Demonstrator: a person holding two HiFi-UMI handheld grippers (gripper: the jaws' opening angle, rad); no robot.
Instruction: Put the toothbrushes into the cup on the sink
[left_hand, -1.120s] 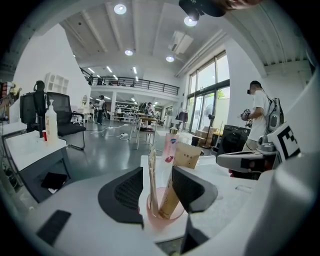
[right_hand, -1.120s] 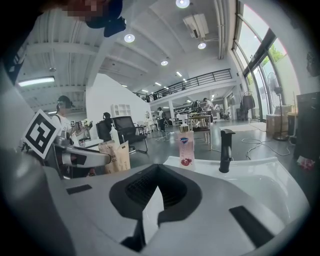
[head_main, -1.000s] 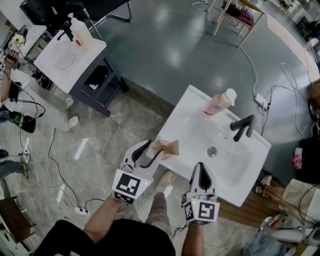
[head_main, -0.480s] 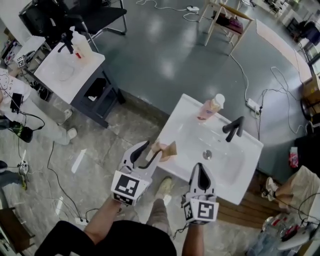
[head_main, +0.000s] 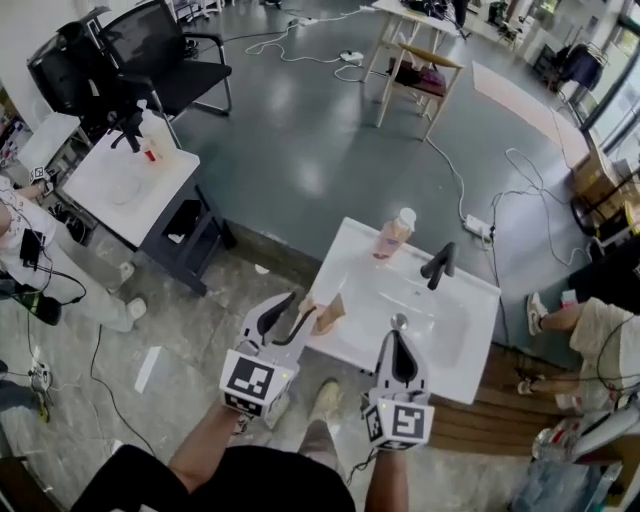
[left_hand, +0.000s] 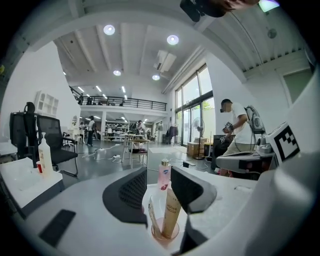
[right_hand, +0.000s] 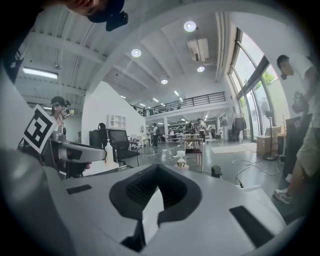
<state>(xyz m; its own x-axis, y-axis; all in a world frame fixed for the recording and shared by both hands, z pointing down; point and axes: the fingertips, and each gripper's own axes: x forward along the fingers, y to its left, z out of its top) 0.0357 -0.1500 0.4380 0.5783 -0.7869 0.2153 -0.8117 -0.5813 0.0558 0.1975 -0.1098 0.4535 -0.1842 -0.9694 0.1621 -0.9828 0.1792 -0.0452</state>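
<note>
A pinkish cup (head_main: 322, 318) stands on the front left corner of the white sink (head_main: 450, 340). In the left gripper view the cup (left_hand: 165, 234) holds a tan tube (left_hand: 171, 212) and a pale toothbrush (left_hand: 153, 216), both upright. My left gripper (head_main: 304, 304) (left_hand: 159, 172) sits just over and around them, its jaws closing, apart from the things between them. My right gripper (head_main: 400, 345) (right_hand: 156, 172) is shut and empty over the sink's front edge.
A pink soap bottle (head_main: 392, 234) and a black faucet (head_main: 438, 264) stand at the sink's back. A second white sink stand (head_main: 125, 185), a black chair (head_main: 150, 60) and a wooden stool (head_main: 412, 80) are farther off. Cables cross the floor; a person's legs (head_main: 590, 335) are at right.
The head view has tilted up, showing more of the room, and the sink sits a little higher and farther left. Both grippers stay at the sink's front edge.
</note>
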